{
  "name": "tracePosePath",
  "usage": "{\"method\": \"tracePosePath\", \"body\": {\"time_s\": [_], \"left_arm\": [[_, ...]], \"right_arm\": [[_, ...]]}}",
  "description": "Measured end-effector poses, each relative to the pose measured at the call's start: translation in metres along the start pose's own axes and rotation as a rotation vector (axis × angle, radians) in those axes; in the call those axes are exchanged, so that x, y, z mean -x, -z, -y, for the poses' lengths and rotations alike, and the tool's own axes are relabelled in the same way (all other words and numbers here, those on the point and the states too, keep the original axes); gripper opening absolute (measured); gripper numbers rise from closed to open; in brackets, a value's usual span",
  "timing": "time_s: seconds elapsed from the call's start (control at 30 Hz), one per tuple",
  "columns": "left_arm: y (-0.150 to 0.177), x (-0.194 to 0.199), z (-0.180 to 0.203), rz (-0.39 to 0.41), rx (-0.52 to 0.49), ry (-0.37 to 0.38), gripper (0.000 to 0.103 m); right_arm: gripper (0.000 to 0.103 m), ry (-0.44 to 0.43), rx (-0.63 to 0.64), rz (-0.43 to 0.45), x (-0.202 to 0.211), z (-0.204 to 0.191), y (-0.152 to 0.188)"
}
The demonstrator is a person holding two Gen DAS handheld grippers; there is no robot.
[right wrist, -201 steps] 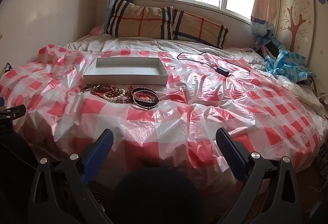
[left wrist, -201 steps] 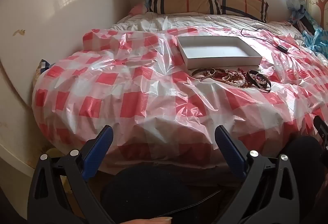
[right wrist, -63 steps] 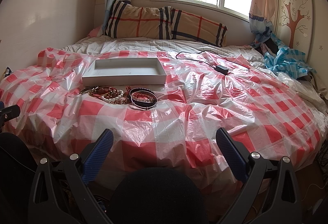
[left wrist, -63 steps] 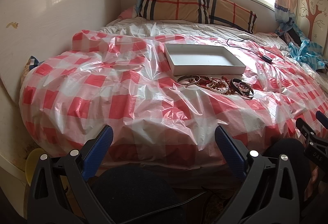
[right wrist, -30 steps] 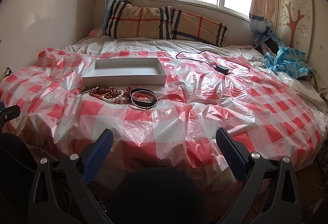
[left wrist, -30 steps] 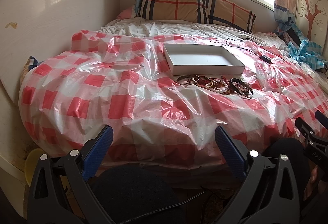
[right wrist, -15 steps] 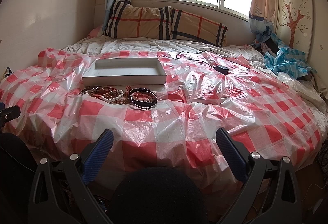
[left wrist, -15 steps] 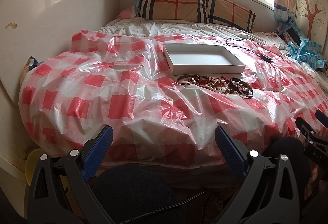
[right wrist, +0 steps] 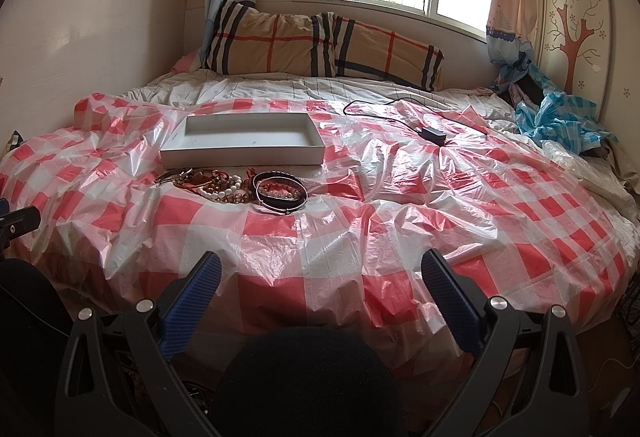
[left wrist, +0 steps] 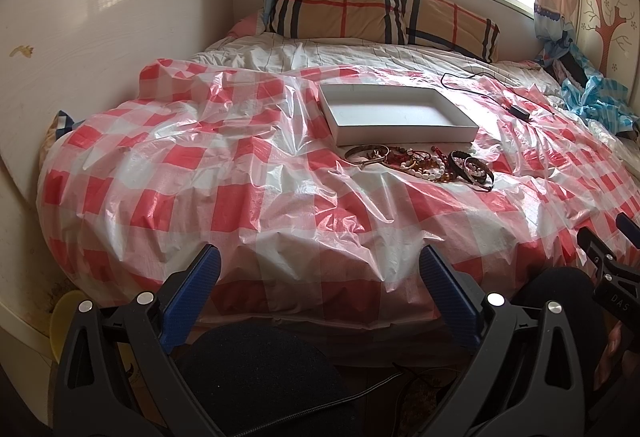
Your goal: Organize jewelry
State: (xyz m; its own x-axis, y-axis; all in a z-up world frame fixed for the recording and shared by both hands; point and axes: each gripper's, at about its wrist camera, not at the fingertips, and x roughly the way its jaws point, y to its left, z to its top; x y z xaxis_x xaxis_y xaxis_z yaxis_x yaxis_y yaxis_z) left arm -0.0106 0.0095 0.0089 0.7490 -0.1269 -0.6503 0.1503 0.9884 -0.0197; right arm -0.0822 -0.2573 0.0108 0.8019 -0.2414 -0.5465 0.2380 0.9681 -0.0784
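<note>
A pile of jewelry (left wrist: 424, 163), bangles, bead bracelets and black bands, lies on the red-and-white checked plastic sheet (left wrist: 240, 189) over the bed. It also shows in the right wrist view (right wrist: 240, 189). An empty white shallow box (left wrist: 394, 113) sits just behind the pile, also seen from the right wrist (right wrist: 244, 145). My left gripper (left wrist: 316, 277) is open and empty, held off the bed's near edge, well short of the jewelry. My right gripper (right wrist: 318, 277) is open and empty, also at the near edge.
A black charger with its cable (right wrist: 432, 135) lies on the sheet right of the box. Plaid pillows (right wrist: 320, 45) lie at the head under the window. Blue cloth (right wrist: 560, 121) is heaped at the far right. A wall (left wrist: 100, 37) runs along the bed's left side.
Since 6.7 s ago both views have pulled back and risen slightly. Over the last second nothing has visibly moved; both grippers stay open.
</note>
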Motion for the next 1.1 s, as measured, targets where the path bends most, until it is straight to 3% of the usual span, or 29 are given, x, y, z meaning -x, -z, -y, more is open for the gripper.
{"method": "tracePosePath", "body": {"time_s": [0.8,1.1], "left_arm": [[0.006,0.002,0.004,-0.013,-0.015,-0.025,0.096],[-0.004,-0.005,0.01,-0.05,-0.05,-0.049,0.096]], "right_arm": [[0.096,-0.003,-0.002,-0.001,0.001,0.0,0.0],[0.096,-0.085,-0.005,-0.046,-0.008,-0.003,-0.007]]}}
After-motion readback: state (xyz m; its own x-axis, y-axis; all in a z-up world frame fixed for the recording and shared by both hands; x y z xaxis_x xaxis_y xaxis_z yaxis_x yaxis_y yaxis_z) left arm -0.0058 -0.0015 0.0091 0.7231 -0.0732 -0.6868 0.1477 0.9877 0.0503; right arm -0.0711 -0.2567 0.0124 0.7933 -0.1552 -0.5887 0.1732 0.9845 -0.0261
